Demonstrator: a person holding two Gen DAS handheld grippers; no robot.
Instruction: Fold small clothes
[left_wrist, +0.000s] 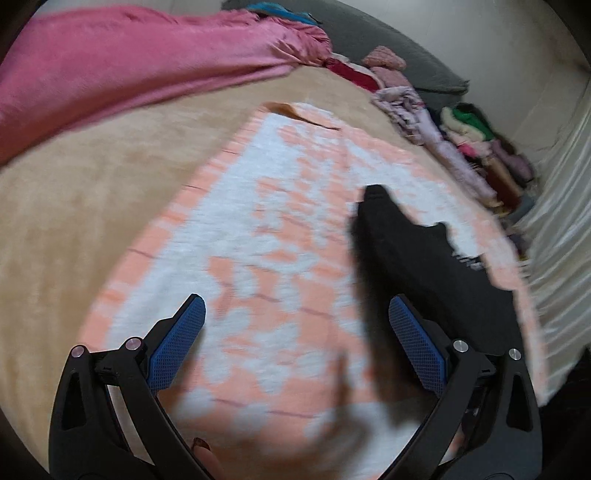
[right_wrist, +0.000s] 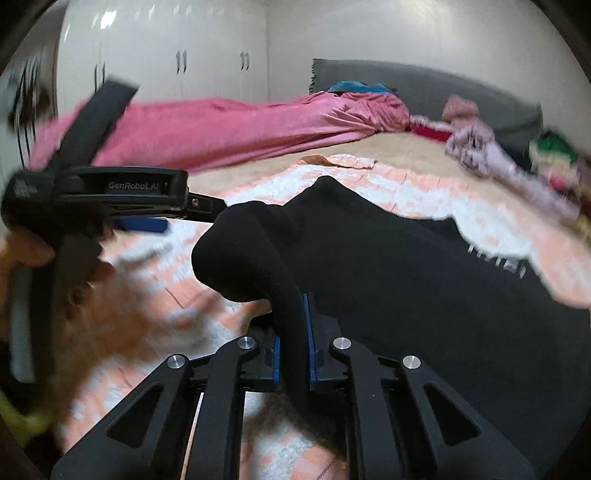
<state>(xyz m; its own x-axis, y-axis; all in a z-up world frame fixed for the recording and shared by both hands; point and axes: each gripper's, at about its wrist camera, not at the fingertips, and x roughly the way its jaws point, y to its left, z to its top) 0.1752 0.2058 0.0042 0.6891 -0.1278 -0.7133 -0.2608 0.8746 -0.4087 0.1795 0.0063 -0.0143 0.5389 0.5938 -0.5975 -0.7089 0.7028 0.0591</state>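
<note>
A black garment (right_wrist: 388, 266) is pinched at one bunched edge by the right gripper (right_wrist: 294, 354), most of it draped over a peach-and-white blanket (left_wrist: 236, 229) on the bed; no finished fold can be seen, so the folding is judged barely begun. The left gripper (left_wrist: 295, 347) is held with fingers spread and empty (above the blanket). A pink cover (left_wrist: 129, 74), a heap of clothes (left_wrist: 472, 147) and white wardrobes (right_wrist: 177, 55) are seen beyond.

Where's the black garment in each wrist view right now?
Left wrist: black garment lies right of centre on the peach-and-white blanket.
Right wrist: black garment fills centre and right, pinched in the right tool.
Shared landmark: pink blanket.
</note>
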